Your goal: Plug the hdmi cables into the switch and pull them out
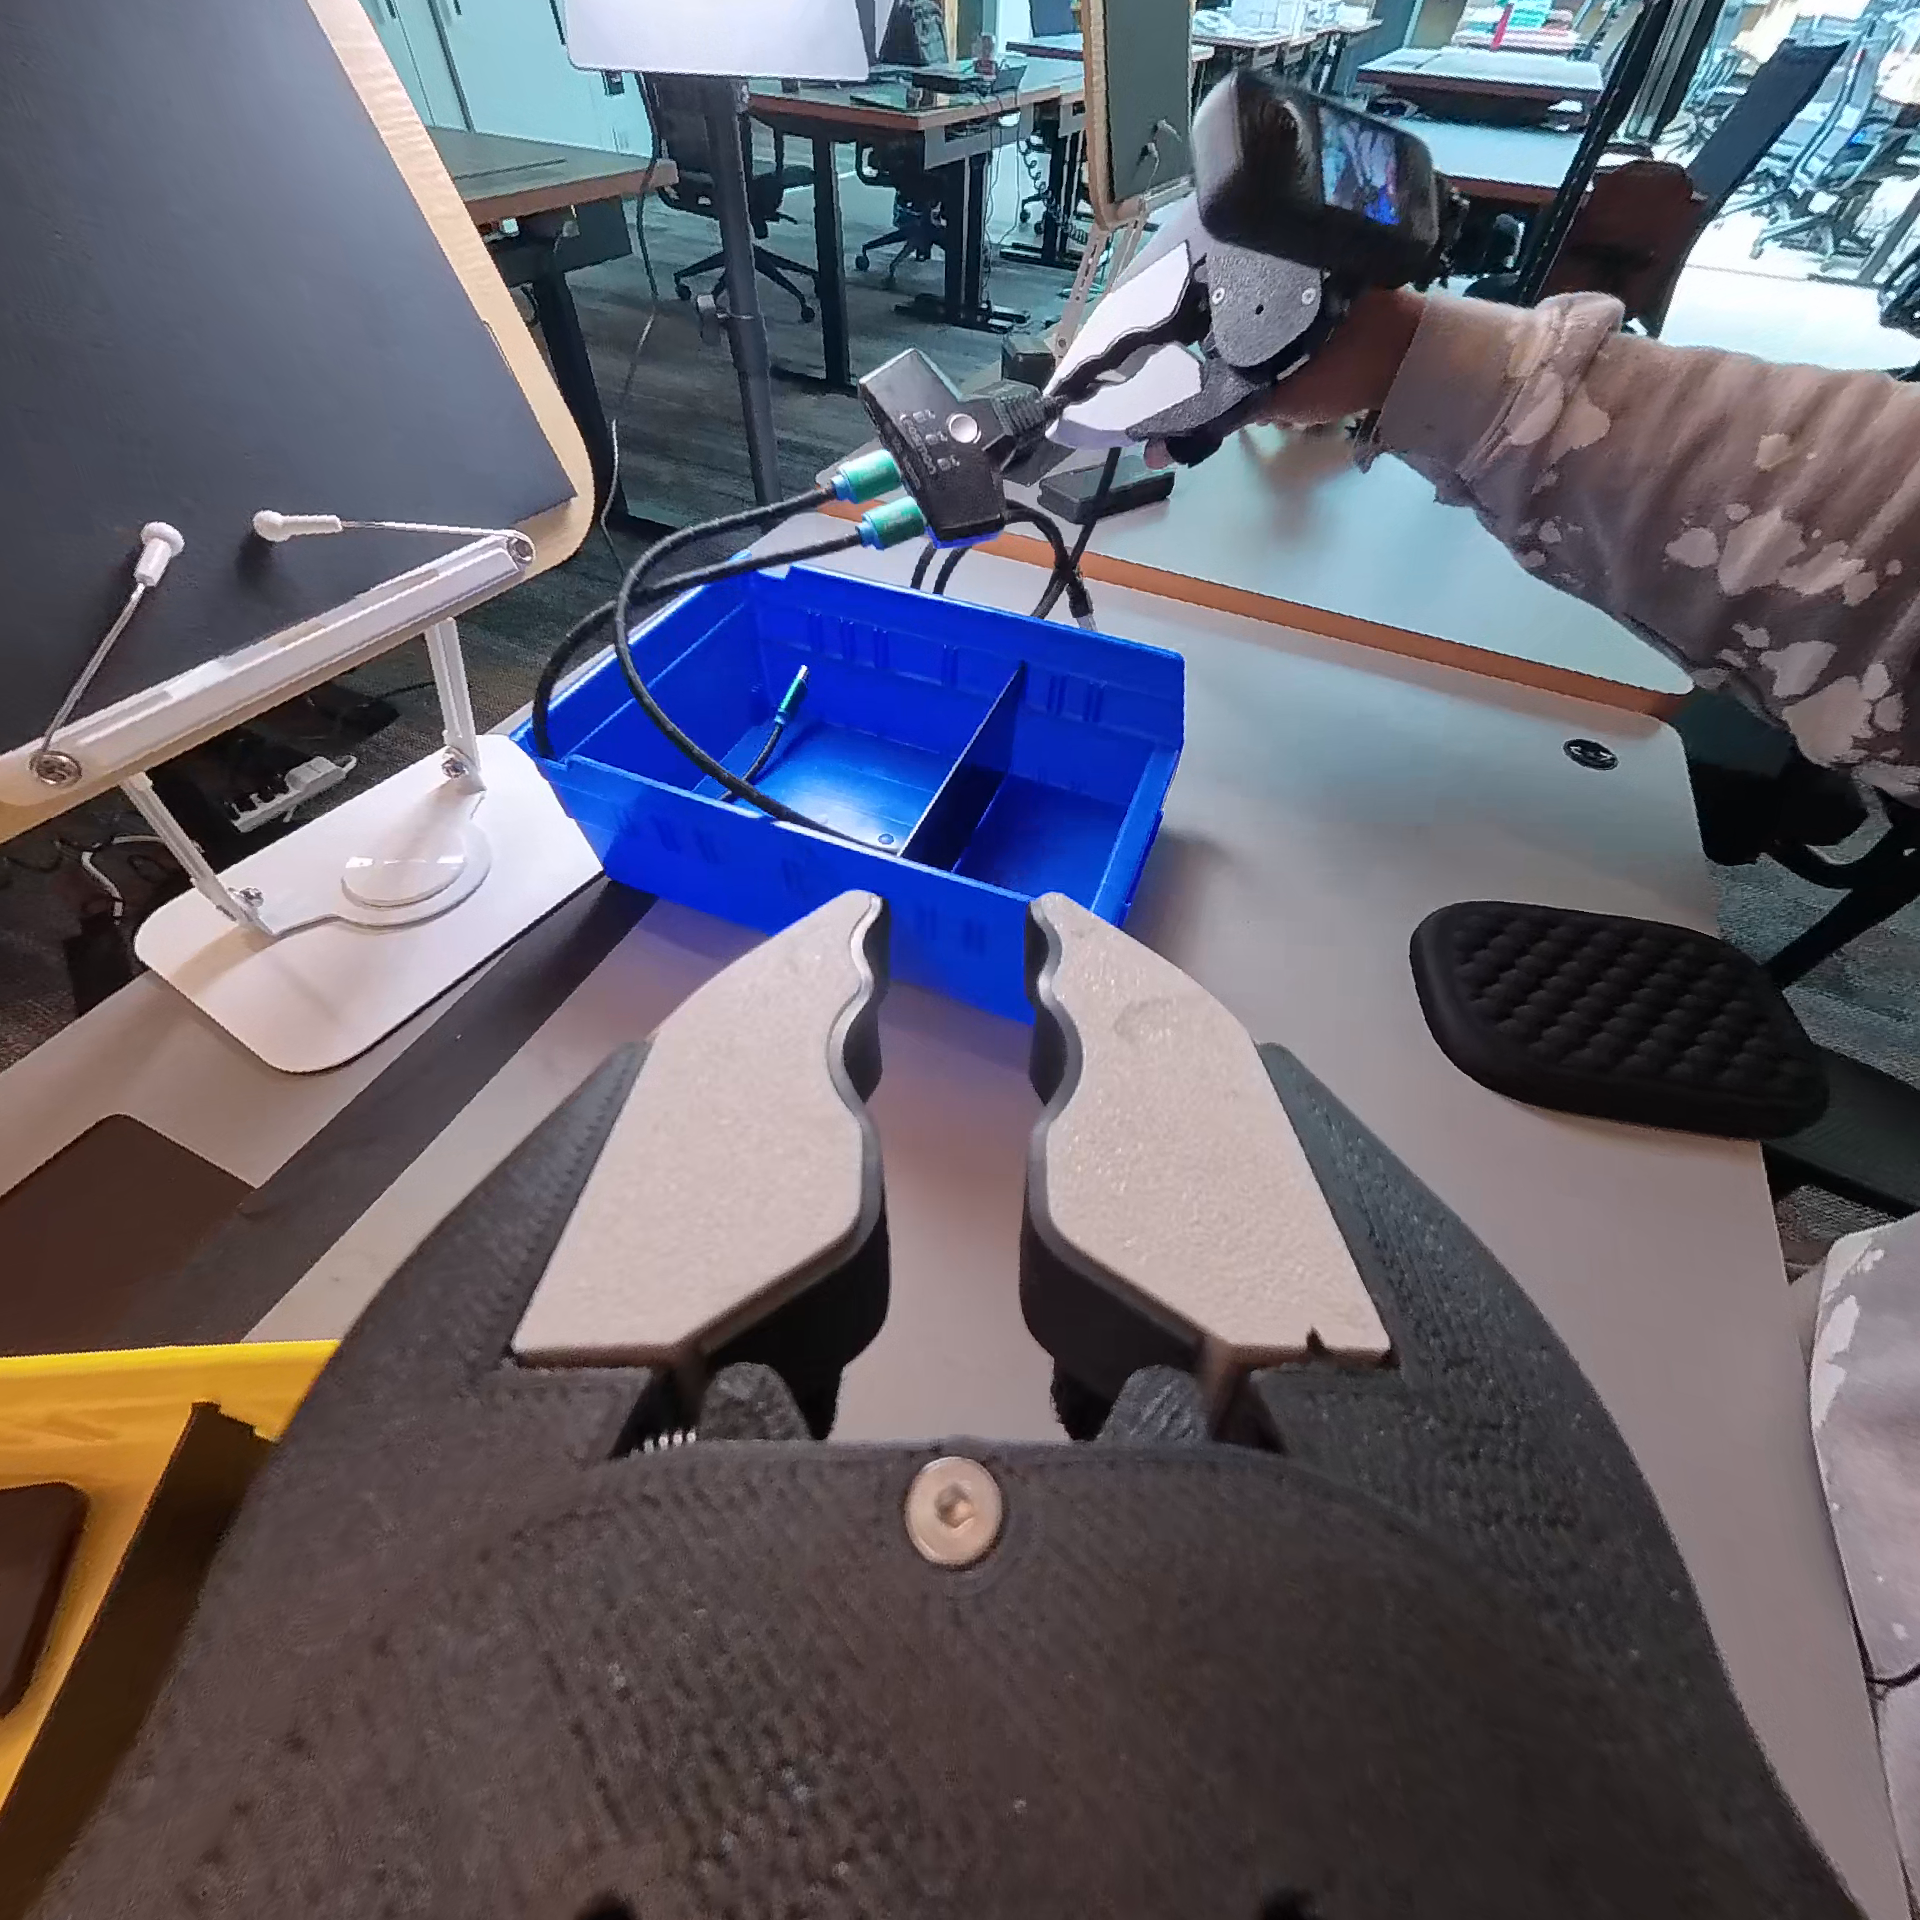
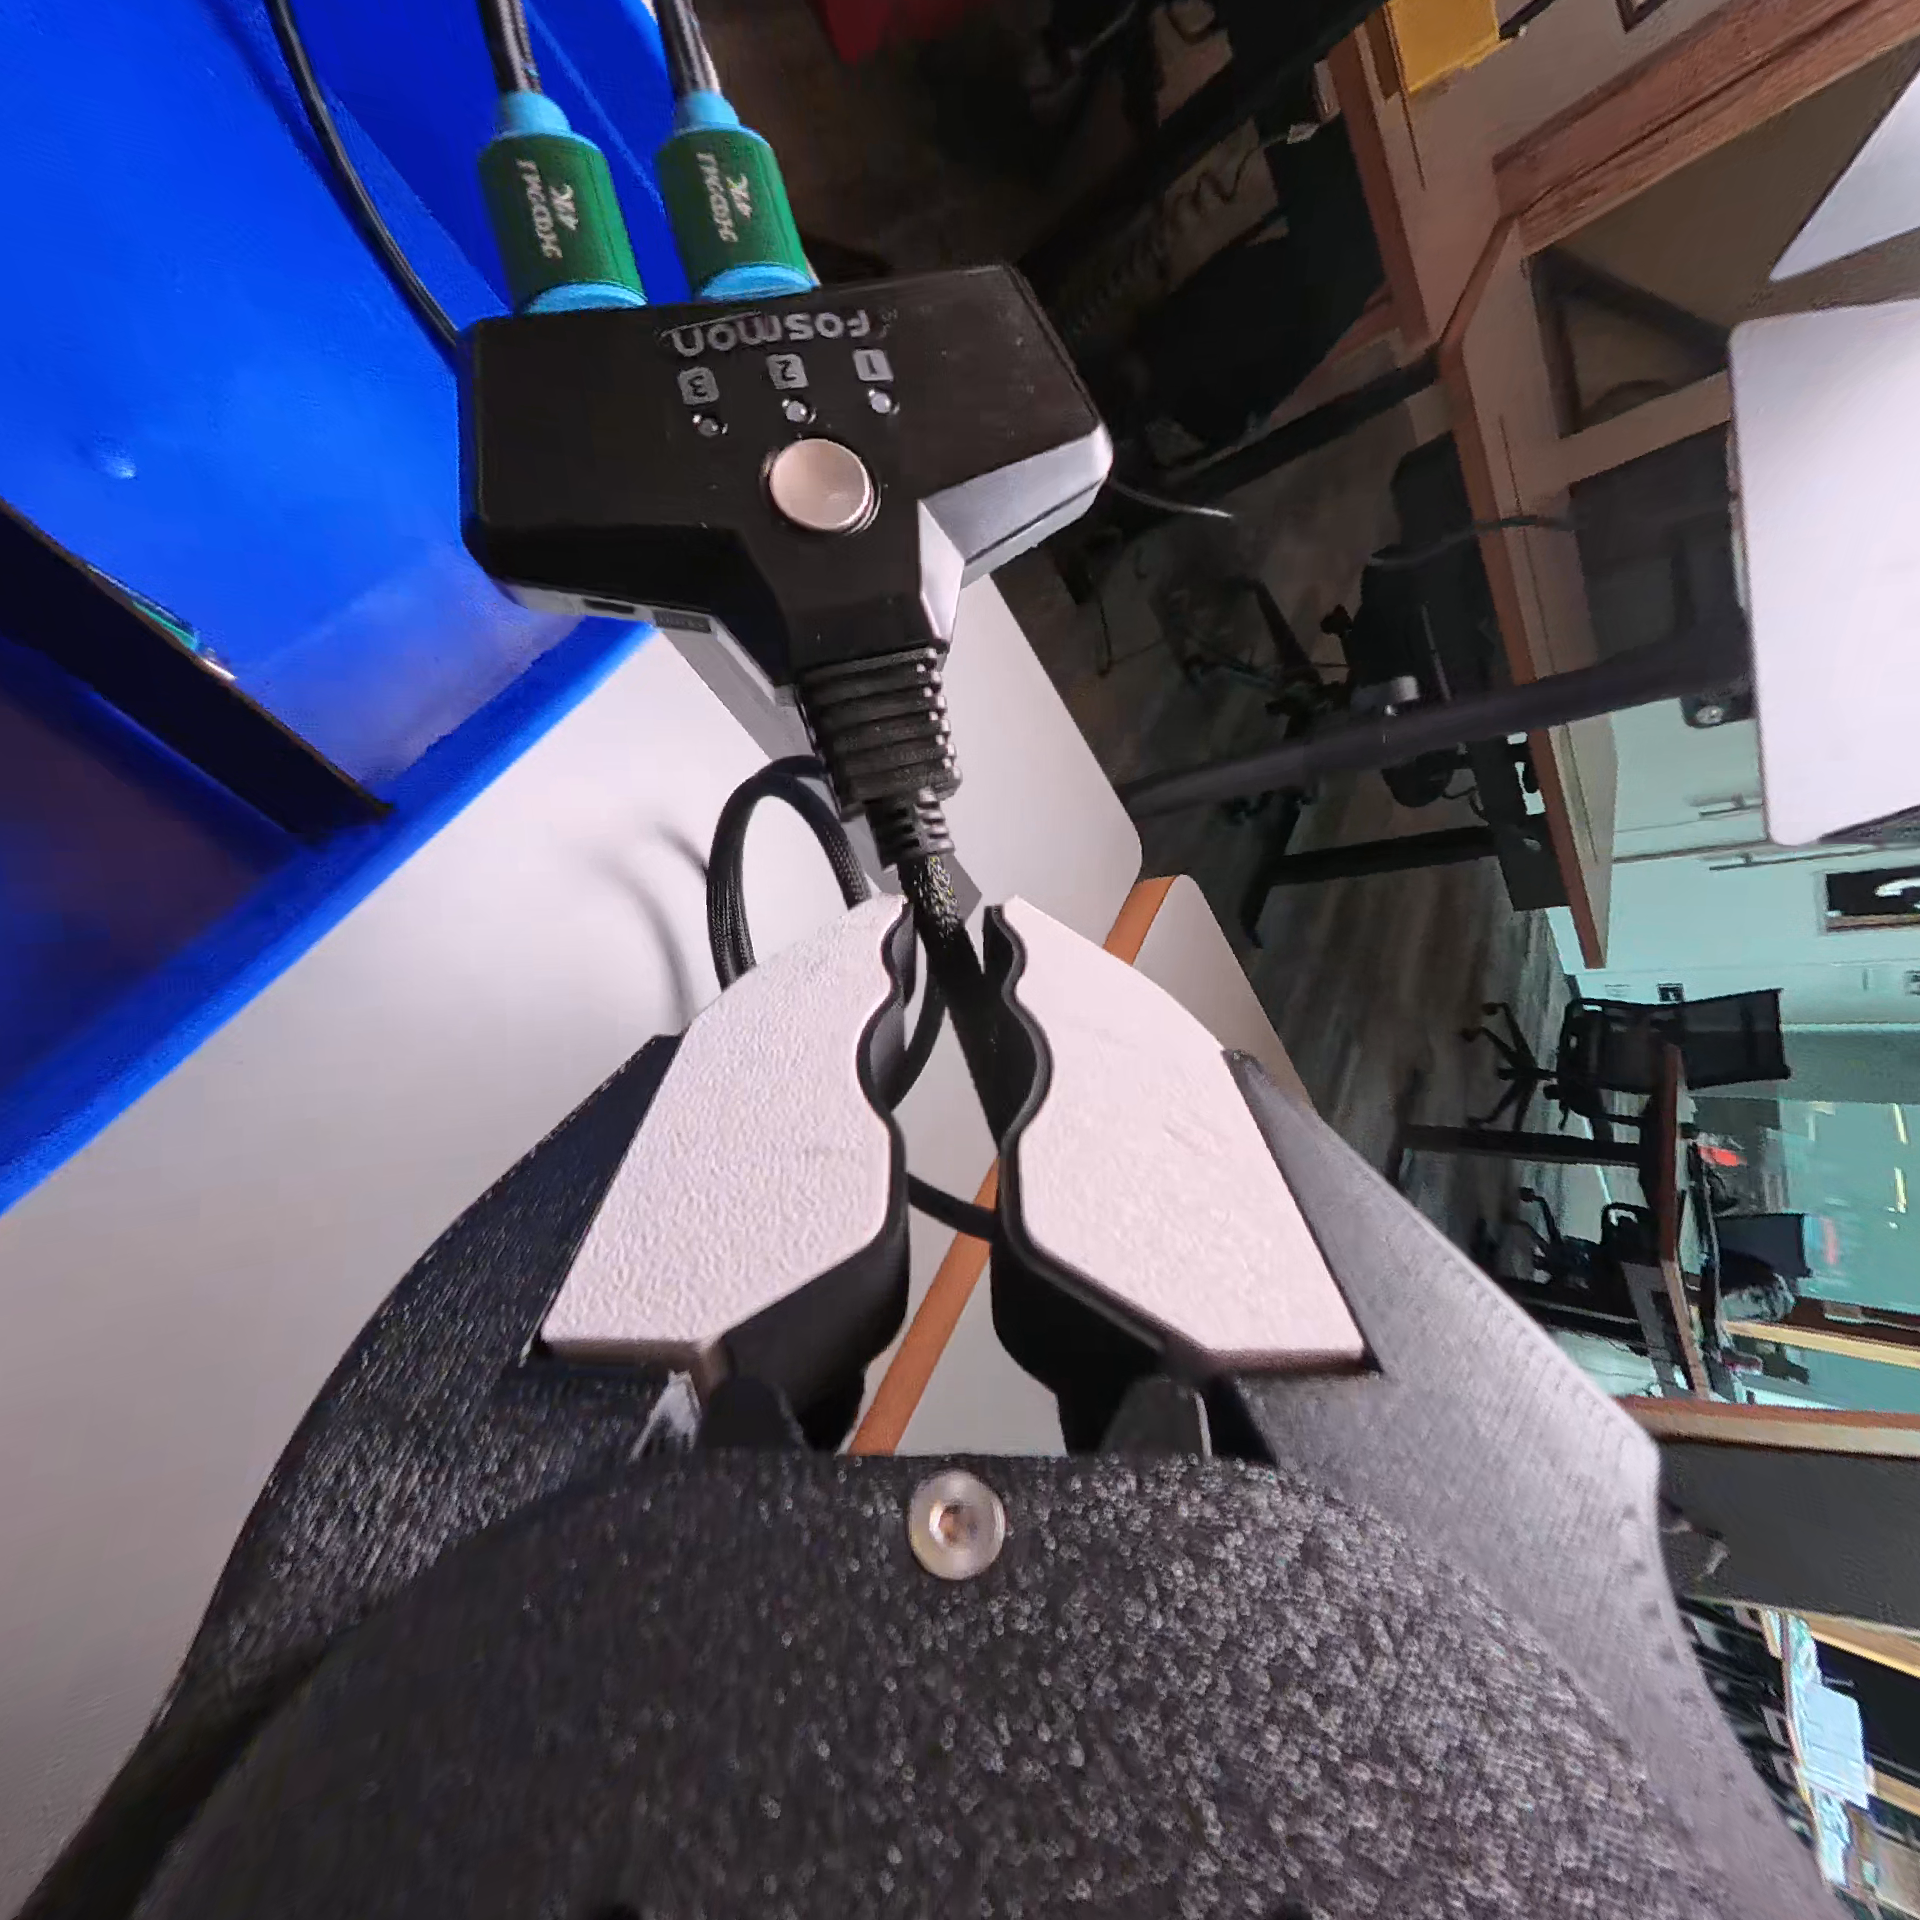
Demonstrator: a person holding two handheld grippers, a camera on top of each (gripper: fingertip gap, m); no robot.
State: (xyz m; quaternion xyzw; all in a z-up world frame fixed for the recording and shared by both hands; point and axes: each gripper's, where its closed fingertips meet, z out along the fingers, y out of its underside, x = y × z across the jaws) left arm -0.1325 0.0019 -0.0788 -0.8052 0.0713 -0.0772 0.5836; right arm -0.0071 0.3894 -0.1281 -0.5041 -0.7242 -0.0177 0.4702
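The blue bin [image 1: 862, 790] sits on the grey table [image 1: 1351, 831] and serves as the reference here. Above its far rim, the black switch [image 1: 930, 442] hangs in the air, held by its own braided pigtail cable [image 2: 951, 914], which the right gripper [image 2: 951, 940] has pinched between its fingertips just behind the ribbed strain relief. Two hdmi cables with green plugs [image 2: 634, 203] are seated in neighbouring ports on the switch's edge facing the bin; their black cords arc down over the bin's left wall into its left compartment. A third green-tipped cable end [image 1: 795, 691] lies loose inside that same compartment, though where its cord runs is hard to follow. The third port on the switch looks unoccupied. The left gripper [image 1: 956, 961] hovers on the near side of the bin, fingers parted with nothing between them. A white stand [image 1: 343, 935] rests left of the bin, a black padded mat [image 1: 1610, 1018] to its right
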